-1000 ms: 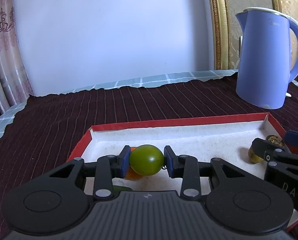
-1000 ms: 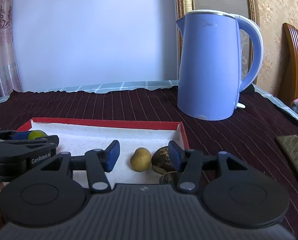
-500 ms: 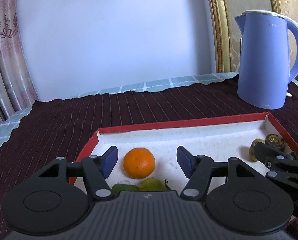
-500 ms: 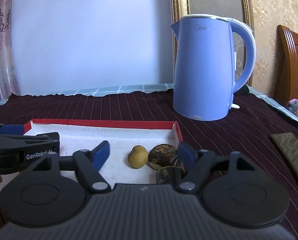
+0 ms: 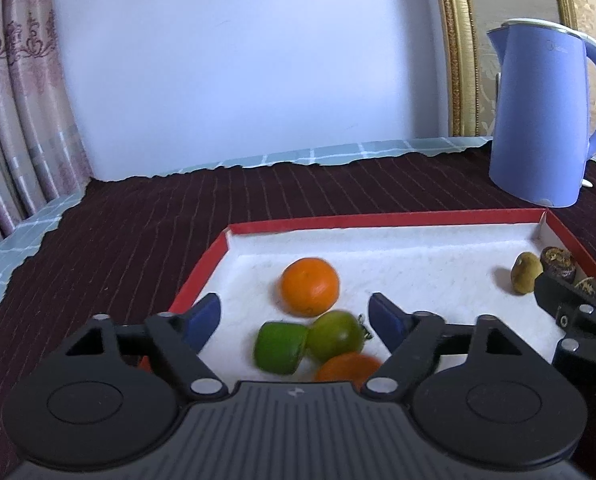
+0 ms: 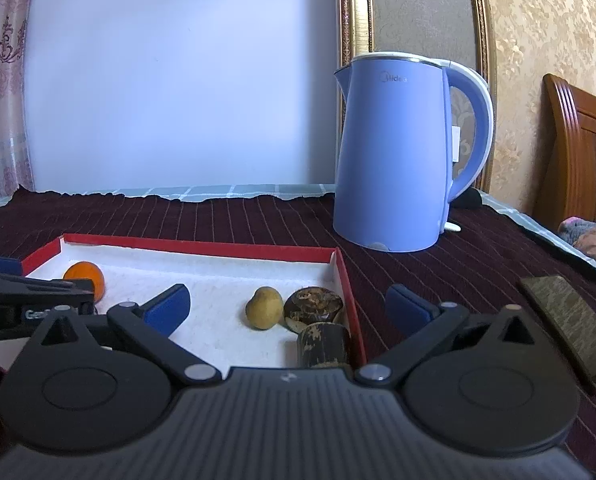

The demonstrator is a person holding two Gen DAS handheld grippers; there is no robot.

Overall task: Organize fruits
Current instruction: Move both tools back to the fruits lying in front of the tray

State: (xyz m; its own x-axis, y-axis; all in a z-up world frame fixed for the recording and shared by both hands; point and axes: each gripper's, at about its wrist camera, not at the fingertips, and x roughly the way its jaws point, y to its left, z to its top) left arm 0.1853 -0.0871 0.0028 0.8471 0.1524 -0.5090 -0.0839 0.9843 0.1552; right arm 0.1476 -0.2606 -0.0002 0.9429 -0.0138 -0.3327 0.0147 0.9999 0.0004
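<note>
Release step: left tool (image 5: 294, 316) and right tool (image 6: 286, 306) just spreading, empty. Green fruit (image 5: 334, 335) lying free inside red tray (image 5: 378, 221), beside orange (image 5: 309, 286). Next: fetching another fruit.

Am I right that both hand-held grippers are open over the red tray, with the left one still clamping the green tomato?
Not quite. In the left wrist view the left hand-held gripper is open too; the green tomato lies free in the red tray. The right hand-held gripper is open.
</note>
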